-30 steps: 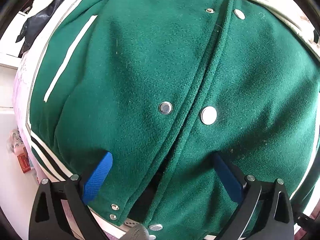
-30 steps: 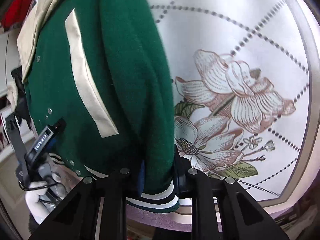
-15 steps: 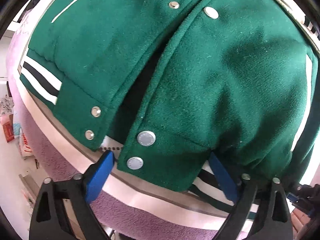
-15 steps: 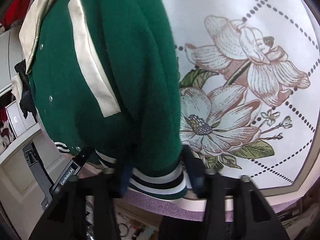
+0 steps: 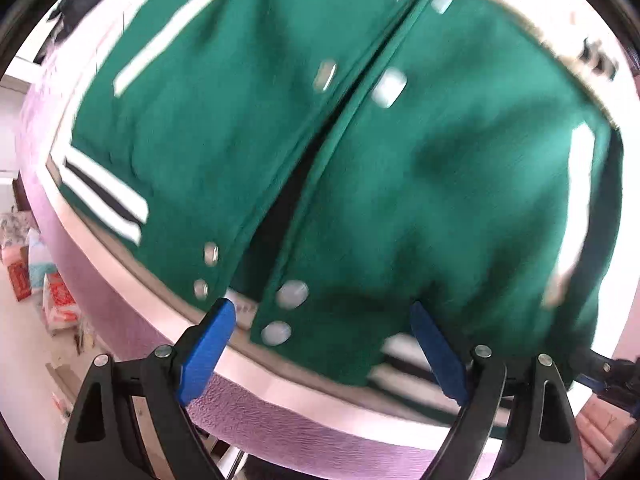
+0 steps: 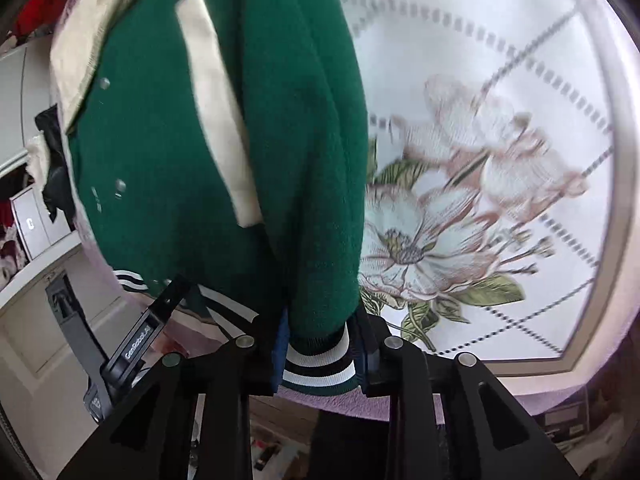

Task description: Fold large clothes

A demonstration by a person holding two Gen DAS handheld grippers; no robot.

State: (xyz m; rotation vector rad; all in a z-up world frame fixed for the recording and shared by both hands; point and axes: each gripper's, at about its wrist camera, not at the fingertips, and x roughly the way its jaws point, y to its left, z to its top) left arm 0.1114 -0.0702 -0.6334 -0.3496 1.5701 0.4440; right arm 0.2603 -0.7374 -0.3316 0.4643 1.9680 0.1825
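Matt green felt jacket (image 5: 400, 184)

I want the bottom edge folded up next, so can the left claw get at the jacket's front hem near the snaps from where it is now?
Probably yes. The left claw is open and empty, right over the jacket's hem by the lower snaps, with nothing in between. The right claw only holds the striped cuff, off to the side.

A black device (image 6: 146, 344) reads "GenRobot.AI"; a white box (image 6: 34, 226) bears "C".
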